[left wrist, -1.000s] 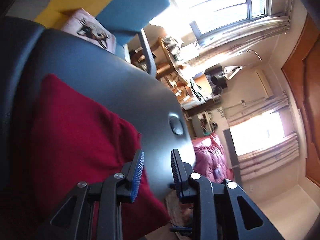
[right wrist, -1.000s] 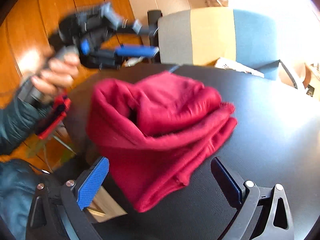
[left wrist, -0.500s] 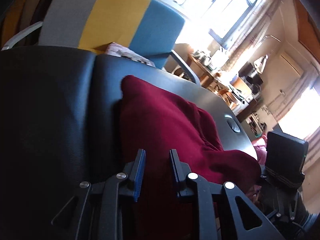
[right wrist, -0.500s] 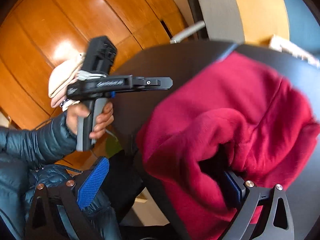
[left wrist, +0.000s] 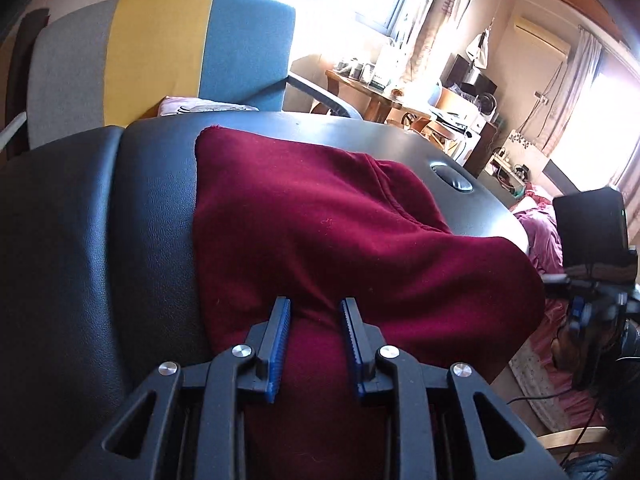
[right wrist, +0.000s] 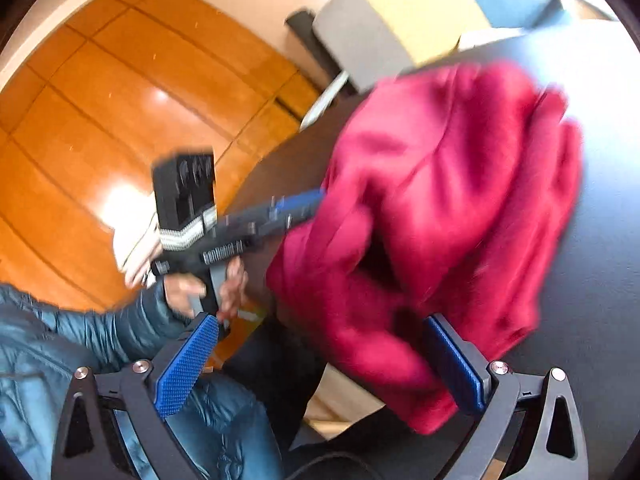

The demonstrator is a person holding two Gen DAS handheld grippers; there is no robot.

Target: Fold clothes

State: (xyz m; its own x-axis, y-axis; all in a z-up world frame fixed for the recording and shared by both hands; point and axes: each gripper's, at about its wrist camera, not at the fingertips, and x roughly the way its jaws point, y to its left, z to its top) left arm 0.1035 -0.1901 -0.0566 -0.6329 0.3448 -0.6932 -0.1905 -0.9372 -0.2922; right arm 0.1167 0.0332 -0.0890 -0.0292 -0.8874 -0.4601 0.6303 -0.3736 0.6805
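Note:
A dark red garment lies bunched on the black table, its near part hanging over the table's edge. My left gripper is partly closed around a fold of the garment at that near edge; the cloth fills the gap between the blue pads. In the right wrist view the garment is blurred by motion. My right gripper is wide open, its right pad touching the hanging cloth. The left gripper shows there reaching into the garment's side.
A chair with a grey, yellow and blue back stands behind the table with a white cushion on its seat. A round grommet sits in the tabletop. Wooden wall panels lie left. Cluttered furniture stands by the windows.
My left gripper has swung round to the garment's near edge and its jaws now straddle a fold. My right gripper has moved in close beside the hanging cloth.

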